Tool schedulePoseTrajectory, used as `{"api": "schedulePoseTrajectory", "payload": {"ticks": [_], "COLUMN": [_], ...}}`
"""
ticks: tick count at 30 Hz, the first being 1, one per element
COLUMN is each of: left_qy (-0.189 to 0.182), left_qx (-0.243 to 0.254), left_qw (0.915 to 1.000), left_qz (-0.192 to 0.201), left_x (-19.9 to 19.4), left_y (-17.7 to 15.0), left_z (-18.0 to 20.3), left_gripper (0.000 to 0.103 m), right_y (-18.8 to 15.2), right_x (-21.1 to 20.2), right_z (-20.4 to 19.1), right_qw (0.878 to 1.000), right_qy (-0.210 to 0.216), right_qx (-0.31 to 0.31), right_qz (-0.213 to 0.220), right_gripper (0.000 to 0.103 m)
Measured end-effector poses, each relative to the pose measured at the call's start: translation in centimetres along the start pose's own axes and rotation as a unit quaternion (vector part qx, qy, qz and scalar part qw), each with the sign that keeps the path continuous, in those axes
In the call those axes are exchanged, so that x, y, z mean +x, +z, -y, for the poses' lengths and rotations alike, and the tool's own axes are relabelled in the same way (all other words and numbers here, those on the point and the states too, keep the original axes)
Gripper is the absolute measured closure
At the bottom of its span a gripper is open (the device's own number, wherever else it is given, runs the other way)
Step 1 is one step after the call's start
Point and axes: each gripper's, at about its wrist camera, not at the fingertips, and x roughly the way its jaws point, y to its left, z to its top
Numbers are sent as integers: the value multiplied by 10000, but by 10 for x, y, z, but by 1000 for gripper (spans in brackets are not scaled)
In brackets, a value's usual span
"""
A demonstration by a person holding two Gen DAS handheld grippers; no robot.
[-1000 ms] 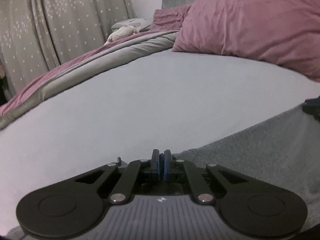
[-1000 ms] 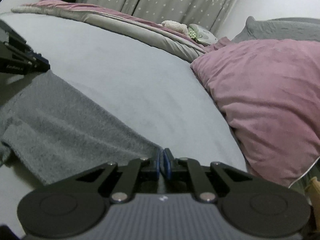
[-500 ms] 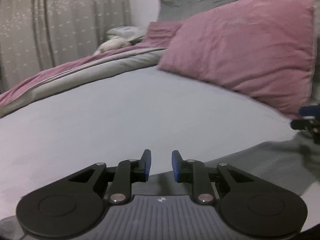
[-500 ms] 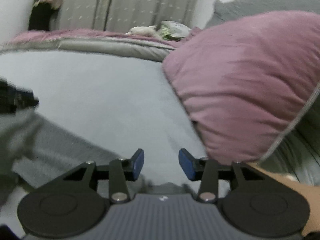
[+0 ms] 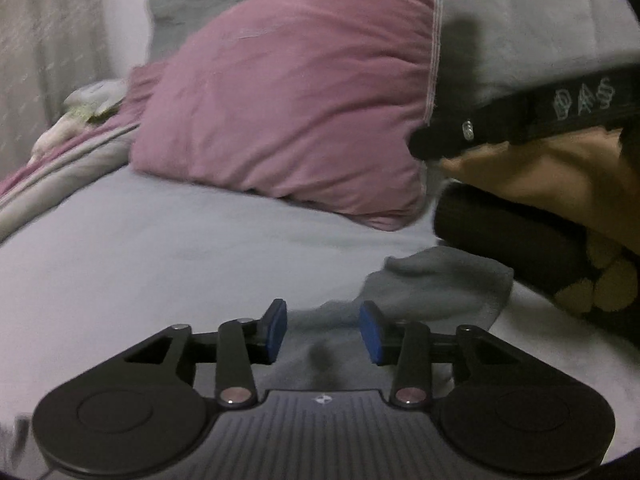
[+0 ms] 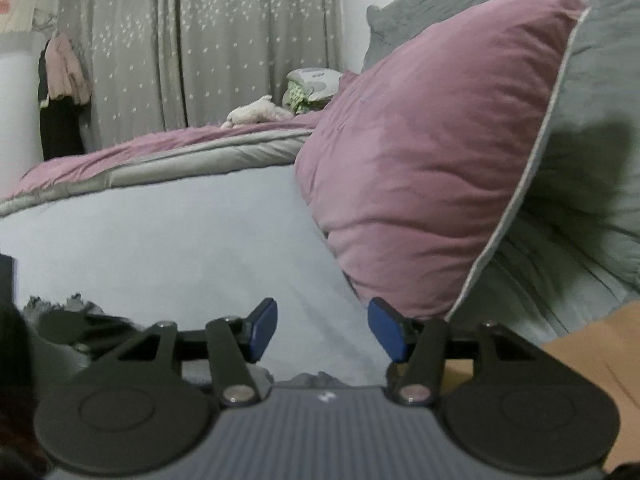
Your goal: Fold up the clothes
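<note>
A grey garment (image 5: 432, 296) lies crumpled on the pale bed sheet (image 5: 160, 248), just ahead of and under my left gripper (image 5: 323, 332), which is open with nothing between its blue pads. The right gripper's black body (image 5: 520, 116) and the hand holding it fill the right edge of the left wrist view. In the right wrist view my right gripper (image 6: 322, 330) is open and empty above the sheet (image 6: 180, 248); a ragged grey edge of the garment (image 6: 68, 304) shows at the lower left.
A large mauve pillow (image 6: 432, 184) leans against a grey cushion (image 6: 580, 220) at the head of the bed. A mauve and grey duvet (image 6: 160, 160) is bunched along the far side, with a soft toy (image 6: 256, 114) on it. Star-patterned curtains (image 6: 200, 40) hang behind.
Both grippers were shut on the grey garment's edge a second ago. Both have opened, let it go and lifted back, tilting up toward the pillow.
</note>
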Motion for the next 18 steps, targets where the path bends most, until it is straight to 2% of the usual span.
{"api": "schedulePoseTrajectory", "payload": {"ticks": [2, 5, 10, 13, 15, 16, 18], "left_qy": [-31, -301, -1247, -1499, -1538, -1541, -1379], "left_qx": [41, -150, -393, -473, -471, -470, -524], "left_qw": [9998, 9989, 9903, 9859, 9851, 9852, 9883], "left_qz": [-173, -323, -476, -579, -602, -590, -395], "left_x": [14, 31, 54, 66, 70, 70, 61], "left_y": [8, 19, 30, 32, 30, 30, 28], "left_z": [-1, -7, -13, -13, -9, -7, -7], "left_gripper": [57, 57, 58, 59, 91, 101, 101], "right_y": [0, 2, 5, 7, 7, 7, 7], "right_x": [-4, -5, -9, -12, -11, -11, -10], "right_z": [4, 9, 15, 19, 20, 20, 20], "right_qw": [9999, 9998, 9992, 9985, 9982, 9982, 9983], "right_qy": [29, 88, 93, 130, 143, 155, 181], "right_qx": [87, 166, 285, 384, 425, 430, 417], "right_qz": [67, 108, 267, 372, 390, 388, 377], "right_gripper": [49, 49, 48, 47, 47, 46, 46]}}
